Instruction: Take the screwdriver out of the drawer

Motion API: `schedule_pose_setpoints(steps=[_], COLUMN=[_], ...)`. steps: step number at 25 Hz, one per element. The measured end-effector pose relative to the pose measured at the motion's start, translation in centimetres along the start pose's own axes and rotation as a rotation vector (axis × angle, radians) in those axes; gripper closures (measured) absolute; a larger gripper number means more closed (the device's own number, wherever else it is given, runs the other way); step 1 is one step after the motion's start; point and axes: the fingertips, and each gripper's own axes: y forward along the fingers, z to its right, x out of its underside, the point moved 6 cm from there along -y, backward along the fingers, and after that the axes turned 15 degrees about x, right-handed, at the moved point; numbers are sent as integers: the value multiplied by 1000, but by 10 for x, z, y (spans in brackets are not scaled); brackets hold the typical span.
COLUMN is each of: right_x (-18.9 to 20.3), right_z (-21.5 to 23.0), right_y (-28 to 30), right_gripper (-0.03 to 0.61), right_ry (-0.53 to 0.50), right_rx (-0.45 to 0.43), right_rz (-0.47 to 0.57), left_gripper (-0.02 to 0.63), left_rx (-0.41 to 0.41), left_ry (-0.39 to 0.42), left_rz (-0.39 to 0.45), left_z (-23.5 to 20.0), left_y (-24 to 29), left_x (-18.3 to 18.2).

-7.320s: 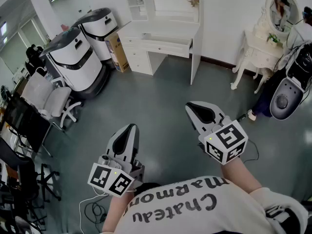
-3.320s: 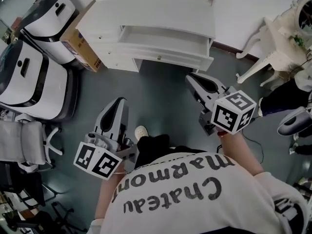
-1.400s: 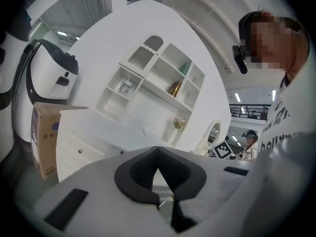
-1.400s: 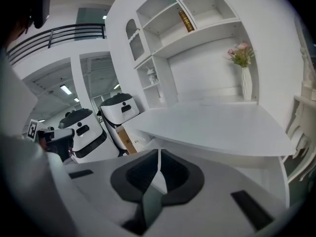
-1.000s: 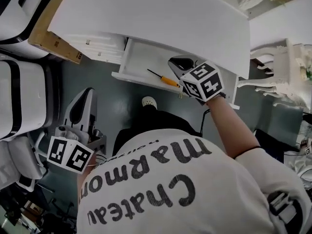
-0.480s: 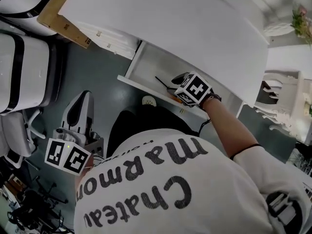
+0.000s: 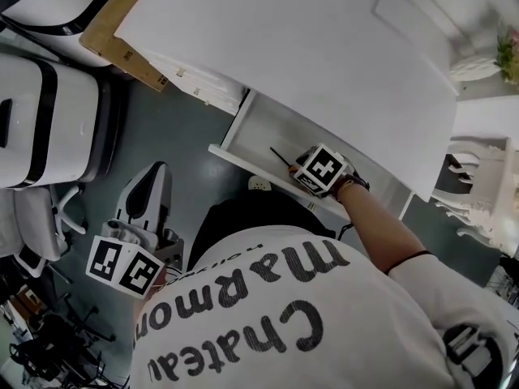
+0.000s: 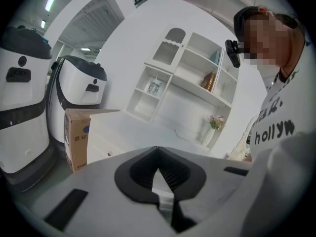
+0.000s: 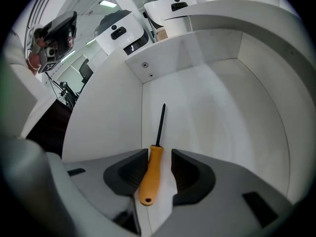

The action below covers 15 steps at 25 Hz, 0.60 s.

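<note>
Orange-handled screwdriver [image 9: 149, 174] is lying unclamped between the just-opened jaws of the right gripper [image 9: 159, 156], newly lowered into the drawer [image 9: 212, 112], ready to grasp.

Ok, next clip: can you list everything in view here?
screwdriver: one, orange handle, black shaft, on the drawer floor
drawer: one, white, pulled open under the desk
desk: one, white, above the drawer
shelf unit: one, white, on the desk
flowers: one bunch, pink, by the shelf unit
cardboard box: one, brown, beside the desk
machines: two, white and black, left of the box
left gripper: one, grey, shut, away from the desk
right gripper: one, grey, in the drawer, jaws just begun closing, astride the handle, not gripping
</note>
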Motion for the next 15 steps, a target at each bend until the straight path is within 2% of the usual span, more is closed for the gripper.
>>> schedule_pose_setpoints(steps=[5, 7, 10, 15], right_x=[1, 2, 4, 5], right_z=[1, 1, 1, 6], right_y=[1, 2, 0, -12], right_gripper=[448, 486, 492, 495], right_ry=[79, 113, 161, 144], right_rx=[-15, -29, -32, 17], right_rz=[-1, 6, 20, 41], left_gripper=[591, 591, 591, 591], left_rx=[17, 33, 58, 88], left_ry=[21, 29, 39, 64], left_rz=[11, 21, 34, 42], left_z=[1, 4, 8, 12], left_y=[5, 9, 13, 14], left_x=[-8, -12, -17, -24])
